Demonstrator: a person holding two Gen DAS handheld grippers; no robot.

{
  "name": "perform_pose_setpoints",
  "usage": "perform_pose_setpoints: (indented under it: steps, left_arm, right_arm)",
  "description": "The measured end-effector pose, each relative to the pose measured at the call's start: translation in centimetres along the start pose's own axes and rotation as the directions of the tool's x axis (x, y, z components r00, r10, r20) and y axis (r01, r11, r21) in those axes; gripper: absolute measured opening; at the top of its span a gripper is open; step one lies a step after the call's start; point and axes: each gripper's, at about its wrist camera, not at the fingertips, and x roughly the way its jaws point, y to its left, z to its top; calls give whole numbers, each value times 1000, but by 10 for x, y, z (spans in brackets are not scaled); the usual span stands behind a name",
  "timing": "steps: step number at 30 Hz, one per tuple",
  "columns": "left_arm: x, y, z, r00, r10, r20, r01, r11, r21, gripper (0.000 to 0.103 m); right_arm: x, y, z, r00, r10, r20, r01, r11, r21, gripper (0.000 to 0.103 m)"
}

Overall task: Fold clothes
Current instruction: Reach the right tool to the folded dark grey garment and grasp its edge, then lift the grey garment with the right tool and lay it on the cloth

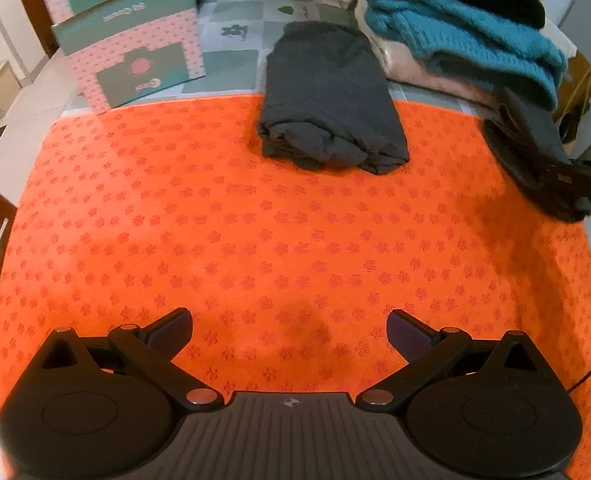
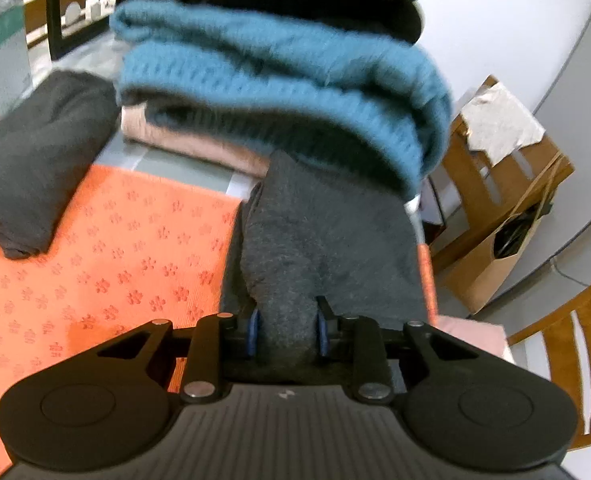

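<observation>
- Two tools are counted across the views. In the left wrist view the left tool (image 1: 289, 330) has its jaws spread wide with nothing between them, above bare orange cloth (image 1: 255, 240) that covers the near part of the desk.
- One folded dark grey garment (image 1: 327, 96) lies at the far edge of the orange cloth, reaching onto a checked grey-green cover (image 1: 231, 44) behind it.
- One stack of clothes stands at the far right: a teal knit sweater (image 1: 455, 28) on a pale pink garment (image 1: 415, 68), with black clothing on top.
- One grey knit garment (image 1: 535, 136) hangs out from under that stack at the right edge, where the right tool (image 1: 575, 178) grips it.
- Two pink-and-teal patterned boxes (image 1: 135, 40) stand stacked at the far left, beside the folded garment but apart from it.
- In the right wrist view the right tool (image 2: 287, 330) has its jaws drawn close, the blue pads (image 2: 252, 330) pinching a fold of the grey knit garment (image 2: 327, 232).
- That garment runs from the tool up under the teal knit sweater (image 2: 275, 80), which overhangs it and weighs on it; the pale pink garment (image 2: 183, 136) sits beneath too.
- One folded dark grey garment (image 2: 35, 152) lies left on the orange cloth (image 2: 115, 260).
- Two wooden chairs show at the right, the farther one (image 2: 507, 176) with a brown paper bag (image 2: 495, 256) against it, the nearer one (image 2: 567, 332) at the frame's edge.
</observation>
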Motion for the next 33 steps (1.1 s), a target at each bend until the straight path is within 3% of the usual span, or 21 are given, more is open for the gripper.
perform_pose_setpoints:
  steps: [4, 8, 15, 21, 23, 33]
  left_arm:
    - [-12, 5, -6, 1000, -5, 25, 6, 1000, -22, 103]
    - [-22, 9, -16, 999, -19, 40, 21, 999, -39, 103]
    - [-37, 21, -36, 999, -22, 47, 25, 997, -67, 103]
    - [-51, 31, -46, 997, 3, 74, 4, 996, -85, 103]
    - [-55, 34, -48, 996, 17, 86, -10, 997, -81, 103]
    - [-62, 49, -55, 993, 56, 99, -45, 993, -109, 103]
  right_arm:
    - [-44, -7, 1, 997, 66, 28, -67, 996, 51, 29]
    - [-84, -9, -3, 981, 190, 35, -193, 970, 151, 29]
    - [-140, 28, -21, 935, 351, 45, -353, 917, 187, 29]
    - [-174, 77, -27, 880, 474, 30, -471, 862, 187, 29]
    - [-178, 93, -29, 866, 501, 12, -494, 849, 186, 30]
    - [-172, 165, -52, 840, 532, -108, -522, 846, 106, 32]
